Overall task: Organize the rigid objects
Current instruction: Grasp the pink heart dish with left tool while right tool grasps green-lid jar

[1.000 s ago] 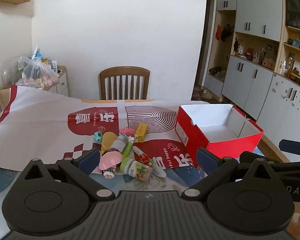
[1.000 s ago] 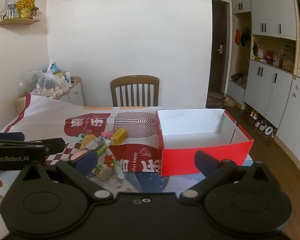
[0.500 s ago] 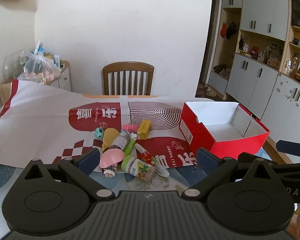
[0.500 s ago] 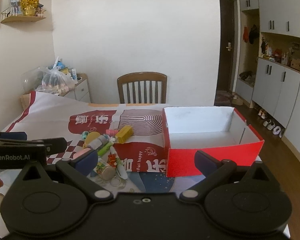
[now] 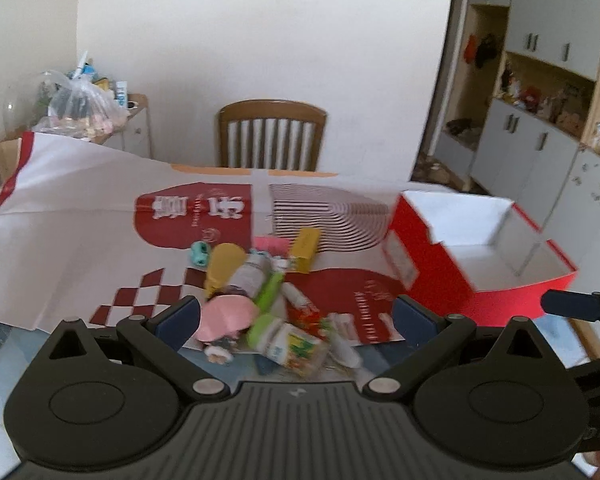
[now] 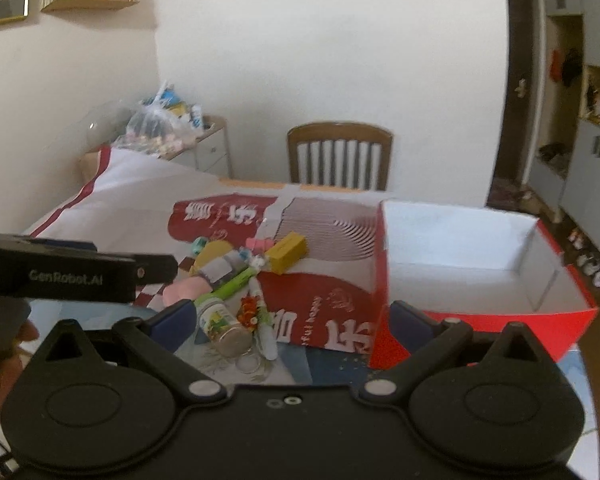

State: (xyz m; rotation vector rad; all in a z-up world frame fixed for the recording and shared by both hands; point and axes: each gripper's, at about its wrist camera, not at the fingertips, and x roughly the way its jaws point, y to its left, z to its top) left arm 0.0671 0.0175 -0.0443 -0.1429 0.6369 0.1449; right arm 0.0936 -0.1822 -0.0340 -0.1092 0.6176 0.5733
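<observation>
Small rigid clutter heaped at table centre, red cardboard box (image 5: 432,264) at its 3 o'clock: green-capped jar (image 5: 288,340) looks hard, smooth, roll-prone, best pinched across its barrel; yellow carton (image 5: 305,249) light, flat-sided; left gripper (image 5: 296,314) and right gripper (image 6: 292,316) both spread wide, empty.

White wall (image 5: 260,40), wooden chair (image 5: 272,136) behind table, grey cabinets (image 5: 540,152) at right.

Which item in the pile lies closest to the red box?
The yellow rectangular box at the pile's far right edge; the bottles, green tube and pink piece all lie farther left of the red box.
</observation>
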